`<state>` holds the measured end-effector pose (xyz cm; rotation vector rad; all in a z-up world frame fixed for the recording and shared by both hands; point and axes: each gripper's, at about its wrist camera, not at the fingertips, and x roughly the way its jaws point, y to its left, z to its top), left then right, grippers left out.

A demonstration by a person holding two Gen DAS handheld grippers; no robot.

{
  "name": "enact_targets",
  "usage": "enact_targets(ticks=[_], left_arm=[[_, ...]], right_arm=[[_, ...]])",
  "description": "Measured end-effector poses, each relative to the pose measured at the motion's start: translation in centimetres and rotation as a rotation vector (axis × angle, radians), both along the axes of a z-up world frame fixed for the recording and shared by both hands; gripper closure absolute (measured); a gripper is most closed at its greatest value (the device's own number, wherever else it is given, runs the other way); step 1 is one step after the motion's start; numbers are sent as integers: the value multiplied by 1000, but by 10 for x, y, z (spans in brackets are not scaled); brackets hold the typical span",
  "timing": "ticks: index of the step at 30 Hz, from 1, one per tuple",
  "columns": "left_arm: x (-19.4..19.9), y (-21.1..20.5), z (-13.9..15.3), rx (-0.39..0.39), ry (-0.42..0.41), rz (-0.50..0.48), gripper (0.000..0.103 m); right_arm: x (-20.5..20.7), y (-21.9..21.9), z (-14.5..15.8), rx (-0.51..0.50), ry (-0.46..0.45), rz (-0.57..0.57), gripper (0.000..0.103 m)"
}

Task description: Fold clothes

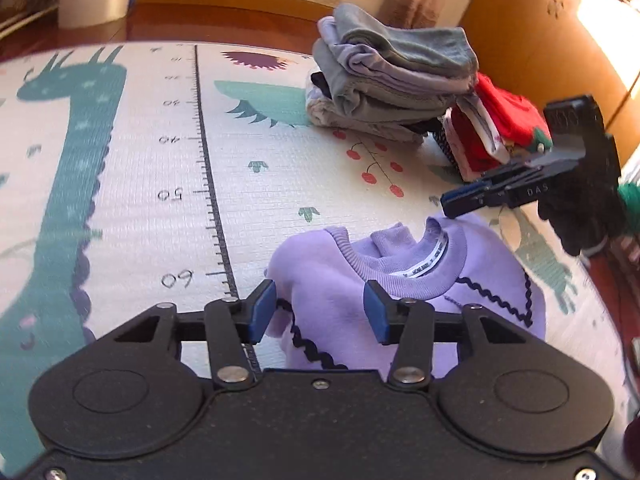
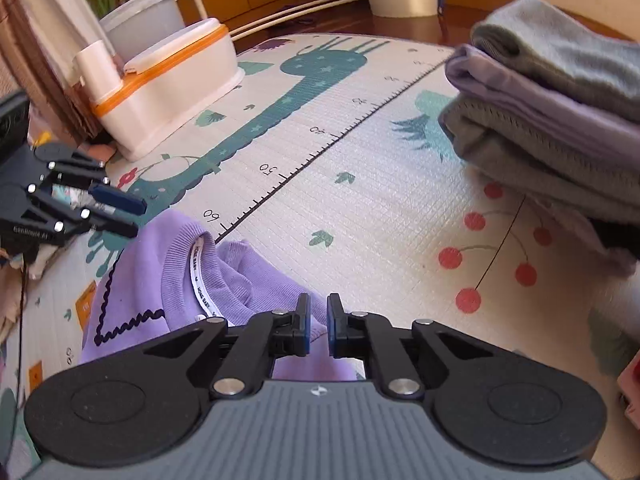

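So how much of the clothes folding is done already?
Some is done: a folded pile sits on the play mat. The purple sweater is the one being worked on; it lies crumpled, and the left tongs and right tongs are open just over it, gripping nothing. Its folding is still left.

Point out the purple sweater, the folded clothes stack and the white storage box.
purple sweater (image 1: 332,280): left wrist view, on its shoulder.
folded clothes stack (image 2: 560,92): right wrist view, on the lilac layer.
white storage box (image 2: 168,96): right wrist view, on its side wall.
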<state>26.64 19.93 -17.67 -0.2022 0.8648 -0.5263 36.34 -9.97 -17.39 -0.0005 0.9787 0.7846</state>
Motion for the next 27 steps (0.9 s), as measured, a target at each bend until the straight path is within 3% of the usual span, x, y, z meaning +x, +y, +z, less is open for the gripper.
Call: enact_targets(ticks=[3,7,10,11,12,16,18,21,24,27], left_arm=[[-12,8,-12,-128,55,91,55],[-18,7,-30,-211,139,165,55],[-20,13,-36,-280,132,227,60],[-20,14,-37,-299,126,238,72],[-19,14,-37,-317,125,241,74],[-22,6,-30,-333,72,198,92],[-27,5,-22,-350,30,174,94],[-33,20,-10,-503,-55,199,94],[-21,25,-14,-533,-56,235,94],[-9,21,-29,-553,-18,250,94]], right_arm=[[-3,-20,-5,67,80,-74,63],[-26,-41,-10,100,183,-99,51],[-40,-43,-21,121,207,-130,47],[-41,-44,-25,155,217,-157,47],[-41,-45,-29,187,229,-176,51],[-41,-36,-33,238,236,-157,81],[-43,-35,-28,239,205,-120,86],[-44,-43,-11,299,142,-61,87],[-36,-57,10,420,97,-30,88],[-16,-62,8,505,120,-56,88]])
